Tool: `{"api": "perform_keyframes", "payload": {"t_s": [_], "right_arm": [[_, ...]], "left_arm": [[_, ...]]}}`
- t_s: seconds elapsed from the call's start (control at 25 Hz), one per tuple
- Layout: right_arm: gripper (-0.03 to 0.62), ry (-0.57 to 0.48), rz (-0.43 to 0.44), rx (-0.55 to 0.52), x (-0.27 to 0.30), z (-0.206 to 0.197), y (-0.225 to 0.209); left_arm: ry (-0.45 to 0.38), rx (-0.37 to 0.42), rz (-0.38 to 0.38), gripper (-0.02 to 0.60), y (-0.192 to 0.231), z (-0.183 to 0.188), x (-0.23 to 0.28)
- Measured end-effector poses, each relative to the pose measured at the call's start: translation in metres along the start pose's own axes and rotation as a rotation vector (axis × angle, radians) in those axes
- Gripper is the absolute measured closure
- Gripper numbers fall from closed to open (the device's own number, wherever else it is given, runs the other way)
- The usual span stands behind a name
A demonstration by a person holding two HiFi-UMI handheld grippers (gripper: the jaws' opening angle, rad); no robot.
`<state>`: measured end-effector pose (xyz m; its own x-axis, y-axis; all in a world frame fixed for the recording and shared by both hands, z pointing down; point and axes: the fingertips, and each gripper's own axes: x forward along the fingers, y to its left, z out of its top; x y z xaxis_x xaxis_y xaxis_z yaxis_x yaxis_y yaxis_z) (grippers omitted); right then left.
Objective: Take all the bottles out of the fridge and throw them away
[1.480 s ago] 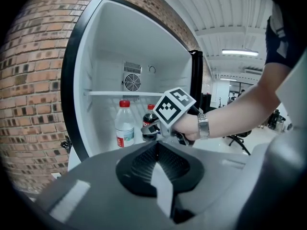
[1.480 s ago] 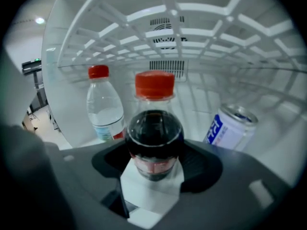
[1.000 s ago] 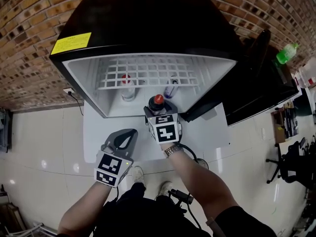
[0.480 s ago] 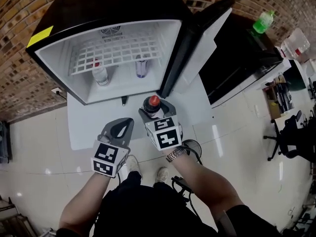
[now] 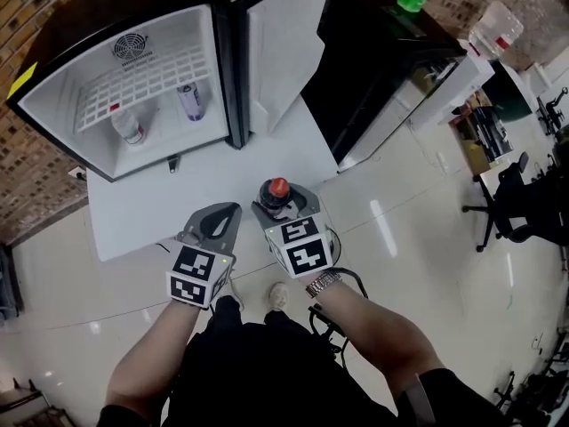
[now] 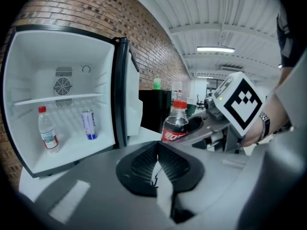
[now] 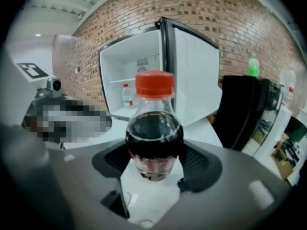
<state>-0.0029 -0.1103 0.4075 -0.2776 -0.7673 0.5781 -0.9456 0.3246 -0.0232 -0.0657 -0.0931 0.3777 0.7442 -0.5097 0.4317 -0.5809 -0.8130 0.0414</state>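
Just outside the open fridge [image 5: 224,78], near the front edge of the white platform [image 5: 169,194], the right gripper [image 5: 279,201] clamps a cola bottle [image 5: 277,189] upright by its body, red cap up. Beside it, apart from the bottle, the left gripper [image 5: 229,213] has its jaws pressed together on nothing. The fridge door [image 5: 280,43] is swung wide to the right. Inside, under the wire shelf, stand a clear bottle [image 5: 127,127] and a can [image 5: 189,101], apart from each other. Bare tiled floor [image 5: 427,238] spreads to the right.

The right gripper [image 5: 283,201] hides much of the cola bottle [image 5: 278,188]; print on the can [image 5: 188,101] is unreadable.
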Motion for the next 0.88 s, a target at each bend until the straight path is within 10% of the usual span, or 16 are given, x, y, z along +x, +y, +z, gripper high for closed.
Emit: {"api": "perform_keyframes", "payload": {"t_s": [0.88], "right_arm": [[0.289,0.194,-0.142,0.253,-0.094,-0.223,-0.109]], "left_arm": [[0.242,0.096,-0.274,0.578,-0.186,-0.078,0.122]]}}
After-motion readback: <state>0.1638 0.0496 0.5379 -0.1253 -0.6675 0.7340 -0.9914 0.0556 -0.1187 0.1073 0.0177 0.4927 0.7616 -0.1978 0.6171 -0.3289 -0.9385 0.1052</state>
